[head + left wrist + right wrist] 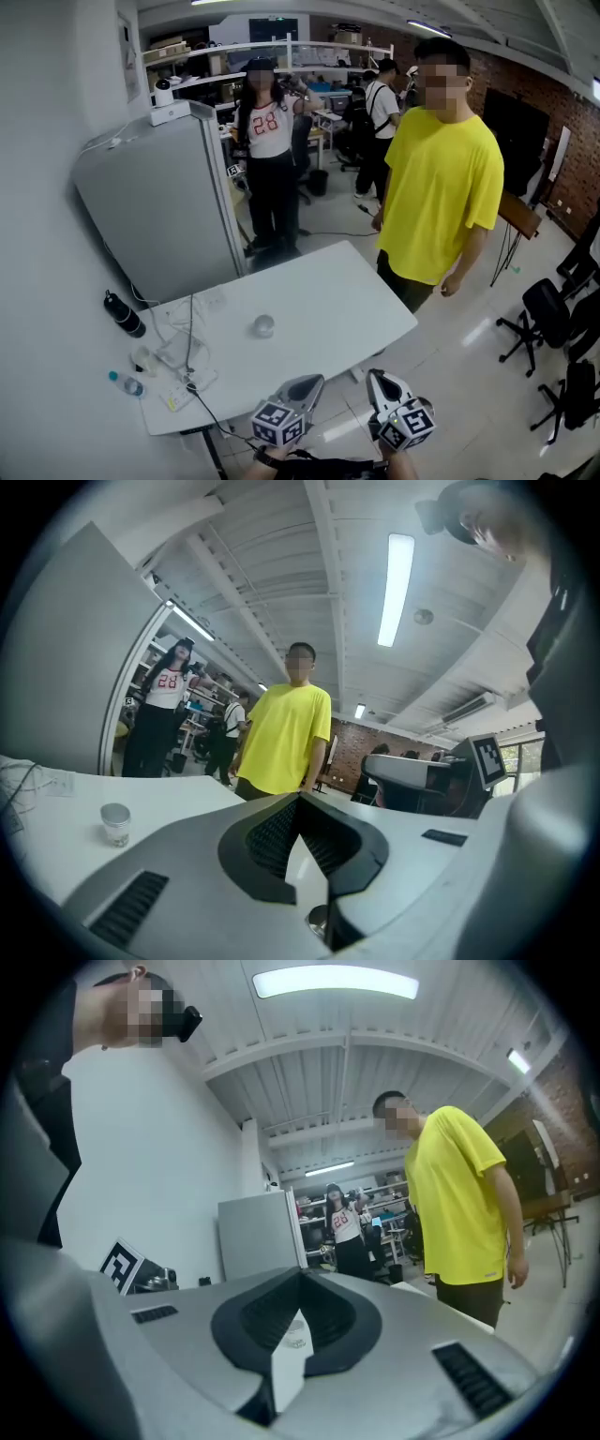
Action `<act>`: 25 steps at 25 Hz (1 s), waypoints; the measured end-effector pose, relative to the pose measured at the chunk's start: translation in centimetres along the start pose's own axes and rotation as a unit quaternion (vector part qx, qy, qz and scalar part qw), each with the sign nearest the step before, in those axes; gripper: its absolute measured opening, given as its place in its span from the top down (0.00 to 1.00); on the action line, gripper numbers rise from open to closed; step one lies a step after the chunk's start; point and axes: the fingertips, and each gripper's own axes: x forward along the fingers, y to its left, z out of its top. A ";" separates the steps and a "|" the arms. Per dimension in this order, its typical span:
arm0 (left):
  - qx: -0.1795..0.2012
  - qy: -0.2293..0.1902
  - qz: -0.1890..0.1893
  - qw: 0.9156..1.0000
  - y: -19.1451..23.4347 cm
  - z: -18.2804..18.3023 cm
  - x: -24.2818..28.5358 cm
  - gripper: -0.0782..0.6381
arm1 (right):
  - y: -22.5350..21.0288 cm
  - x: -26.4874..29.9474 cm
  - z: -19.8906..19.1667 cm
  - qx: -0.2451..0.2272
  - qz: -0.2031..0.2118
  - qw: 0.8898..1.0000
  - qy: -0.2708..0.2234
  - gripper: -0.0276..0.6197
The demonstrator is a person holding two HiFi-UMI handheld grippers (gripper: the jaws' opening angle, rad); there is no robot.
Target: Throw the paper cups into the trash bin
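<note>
A single small paper cup (263, 325) stands upright near the middle of the white table (347, 291). It also shows at the lower left in the left gripper view as the cup (115, 823), well off to the side of the jaws. My left gripper (312, 382) and right gripper (377, 377) hang side by side just off the table's near edge, short of the cup. In its own view the left gripper (300, 803) has its jaws together with nothing in them. The right gripper (302, 1281) is likewise shut and empty. I cannot make out a trash bin for certain.
A person in a yellow shirt (436, 187) stands at the table's far right corner. A grey cabinet (159, 206) backs the table. A black bottle (124, 314), a small plastic bottle (127, 383) and a power strip with cables (183, 380) lie at the table's left. Black chairs (544, 319) stand on the right.
</note>
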 end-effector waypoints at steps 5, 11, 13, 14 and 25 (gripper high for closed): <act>-0.005 -0.008 0.038 0.999 3.6 0.3 -3.3 0.89 | 3.3 3.1 -1.1 -0.001 0.038 0.999 0.011 0.95; -0.017 -0.022 0.085 0.996 7.8 0.8 -6.1 0.88 | 5.3 6.7 -2.2 -0.005 0.074 0.997 0.031 0.95; -0.021 -0.029 0.105 0.994 9.2 0.9 -6.9 0.89 | 5.7 8.2 -2.5 -0.006 0.089 0.995 0.037 0.95; -0.024 -0.031 0.115 0.993 9.9 0.9 -7.3 0.89 | 5.9 8.8 -2.9 -0.007 0.097 0.994 0.042 0.95; -0.033 -0.047 0.214 0.975 17.7 2.7 -7.8 0.88 | 6.9 18.7 -3.9 -0.016 0.194 0.978 0.070 0.95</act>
